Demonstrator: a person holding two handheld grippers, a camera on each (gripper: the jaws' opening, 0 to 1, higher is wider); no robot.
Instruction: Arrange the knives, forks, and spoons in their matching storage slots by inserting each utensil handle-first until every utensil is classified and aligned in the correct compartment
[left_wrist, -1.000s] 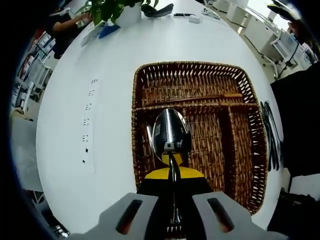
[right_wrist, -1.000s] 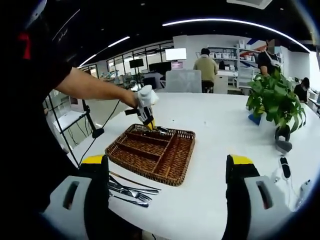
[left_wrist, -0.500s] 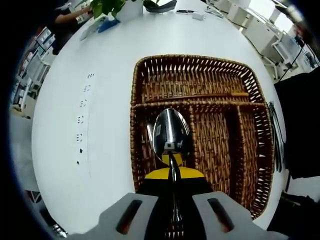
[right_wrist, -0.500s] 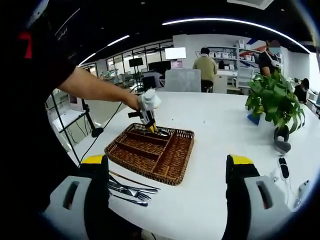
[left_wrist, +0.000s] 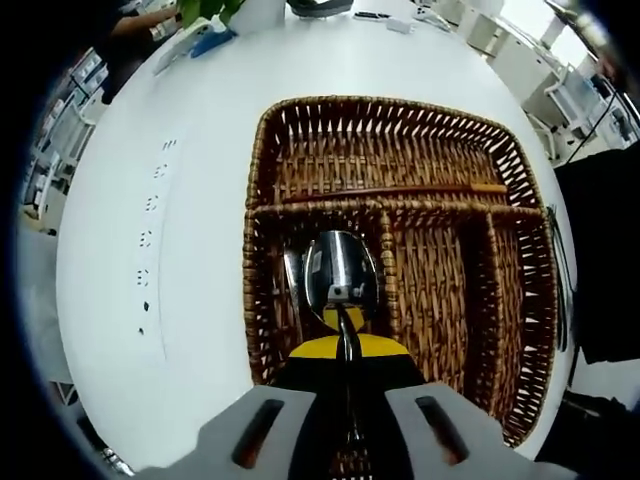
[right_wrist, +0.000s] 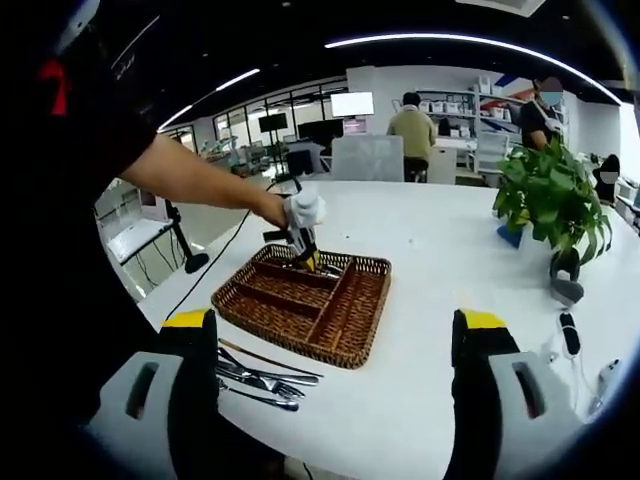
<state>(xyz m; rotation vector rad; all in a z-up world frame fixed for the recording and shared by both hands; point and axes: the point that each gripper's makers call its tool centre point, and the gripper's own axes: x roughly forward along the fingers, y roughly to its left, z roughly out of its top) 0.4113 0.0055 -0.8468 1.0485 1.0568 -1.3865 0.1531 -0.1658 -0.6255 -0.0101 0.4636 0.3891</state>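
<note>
In the left gripper view, my left gripper (left_wrist: 345, 375) is shut on a steel spoon (left_wrist: 340, 275), bowl pointing forward. It hangs low over the leftmost slot of the wicker cutlery tray (left_wrist: 400, 130), where another spoon (left_wrist: 294, 275) lies. In the right gripper view, the same left gripper (right_wrist: 300, 240) reaches into the far end of the wicker tray (right_wrist: 345, 345). My right gripper (right_wrist: 335, 385) stands open and bare, well short of the tray. A loose pile of forks and knives (right_wrist: 258, 378) lies on the white table just left of the tray.
A potted plant (right_wrist: 548, 205) stands at the table's right side, with small dark items (right_wrist: 567, 335) near it. People sit at desks behind. A row of small marks (left_wrist: 150, 240) runs along the white table (left_wrist: 200, 130) left of the tray.
The left gripper has lowered with the spoon toward the tray's leftmost slot, so the tray looms larger. The right gripper has stayed still and open.
</note>
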